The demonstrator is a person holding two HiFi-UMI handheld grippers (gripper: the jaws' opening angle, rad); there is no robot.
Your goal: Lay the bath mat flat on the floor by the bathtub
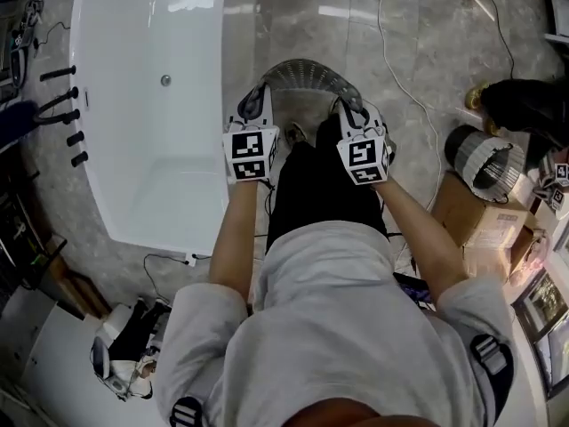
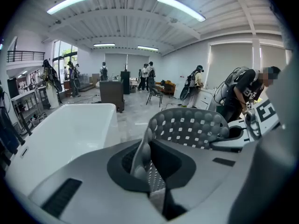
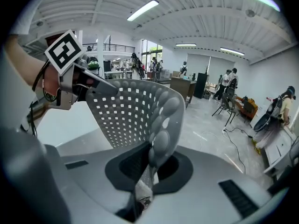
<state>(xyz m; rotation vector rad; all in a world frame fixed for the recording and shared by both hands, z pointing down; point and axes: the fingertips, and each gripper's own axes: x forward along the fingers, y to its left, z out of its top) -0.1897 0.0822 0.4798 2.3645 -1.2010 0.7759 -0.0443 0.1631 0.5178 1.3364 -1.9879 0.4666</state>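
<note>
Left claw and right claw each clamped on grey bath mat, white bathtub alongside

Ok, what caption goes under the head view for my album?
The left gripper and right gripper pinch a grey bath mat above the floor beside the white bathtub.

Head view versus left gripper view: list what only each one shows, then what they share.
Only the head view: the person's forearms, the drain in the bathtub, the black fittings left of it, and a cardboard box at right.

Only the left gripper view: the hall beyond, with ceiling lights, standing people and a chair.

Both: the white bathtub and the grey perforated bath mat, bowed between the left gripper and the right gripper, each shut on one of its edges.
</note>
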